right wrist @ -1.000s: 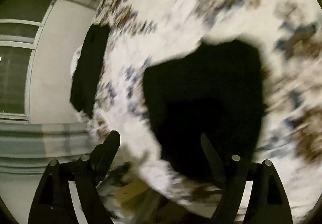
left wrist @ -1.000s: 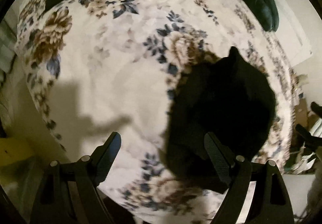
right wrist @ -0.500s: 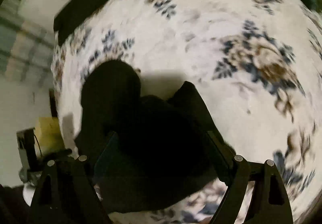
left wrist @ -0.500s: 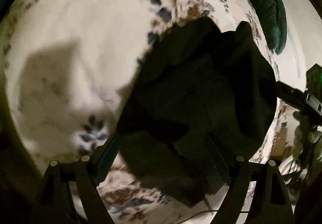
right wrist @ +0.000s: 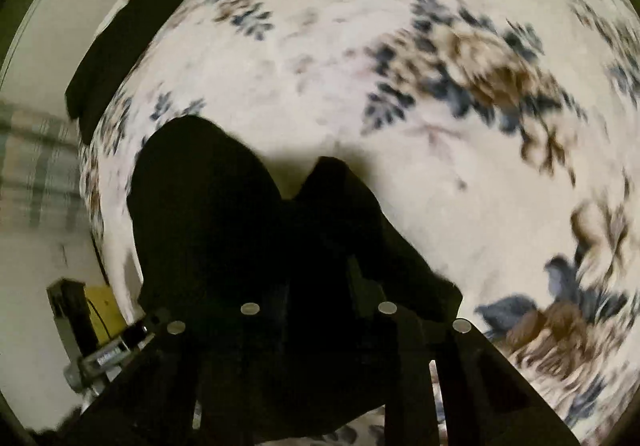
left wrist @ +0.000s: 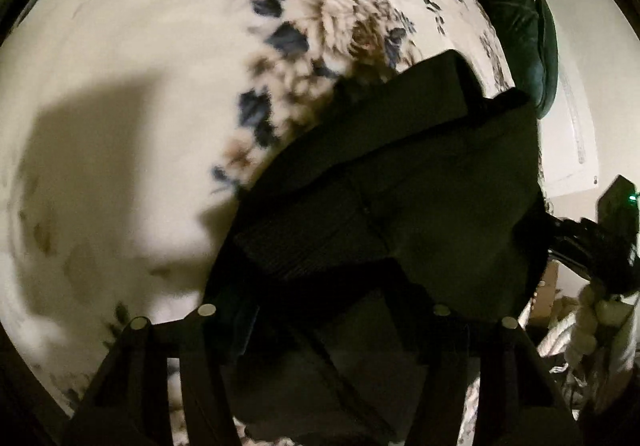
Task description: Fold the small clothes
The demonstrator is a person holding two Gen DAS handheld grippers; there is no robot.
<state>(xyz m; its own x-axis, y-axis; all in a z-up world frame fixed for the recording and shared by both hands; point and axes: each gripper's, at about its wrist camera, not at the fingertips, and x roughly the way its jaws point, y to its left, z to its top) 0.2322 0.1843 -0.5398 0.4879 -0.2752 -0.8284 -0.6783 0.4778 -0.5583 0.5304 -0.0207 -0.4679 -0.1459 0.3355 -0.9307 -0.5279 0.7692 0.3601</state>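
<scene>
My left tongs (left wrist: 316, 310) are matte black plastic. Each side has two slanted bars, like a small frame, and every bar ends in a round silver pin head, so four pins stand in a row. The fingers (left wrist: 236, 326) are flat black blades with a fine ribbed face.

My right tongs (right wrist: 318, 286) have the same build: black angled bars and four round silver pins. From the left camera, their body shows as a black block with a small green light, and the hand on it wears a pale knitted glove (left wrist: 600, 310).
</scene>
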